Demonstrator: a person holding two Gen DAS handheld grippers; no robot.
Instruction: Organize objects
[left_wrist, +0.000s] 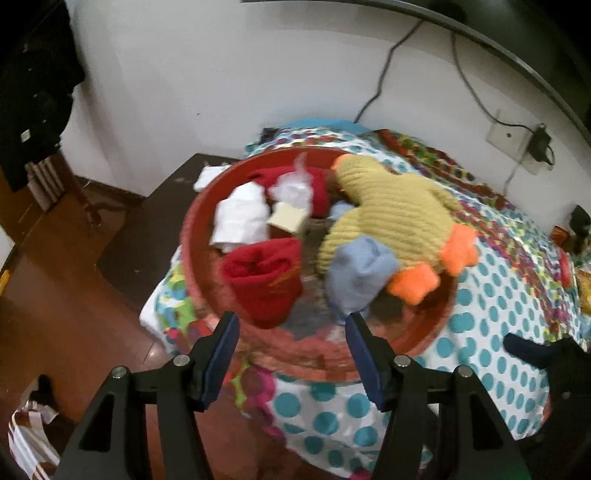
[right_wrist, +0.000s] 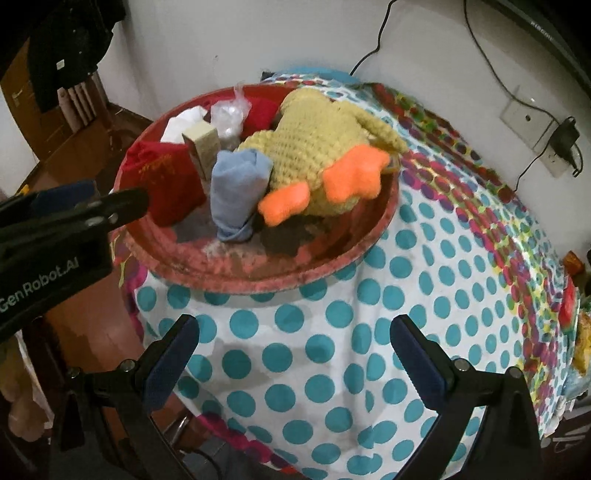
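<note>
Red and round, the bowl (right_wrist: 258, 273) sits on the dotted cloth (right_wrist: 332, 369), full of the yellow duck (right_wrist: 314, 147) and rolled socks (right_wrist: 236, 192). Your left gripper (left_wrist: 291, 328) is spread wide at the bowl's near rim, holding nothing. Your right gripper (right_wrist: 295, 334) is spread wide too, empty, just in front of the bowl.

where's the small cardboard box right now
The small cardboard box stands in the red basin on the dotted tablecloth, left of centre in the right wrist view, between the red cloth and the rolled blue cloth.

Left-wrist view motion-blurred; red basin's (left_wrist: 199, 236) floor largely hidden beneath plush duck (left_wrist: 391, 218) and rolled cloths.
</note>
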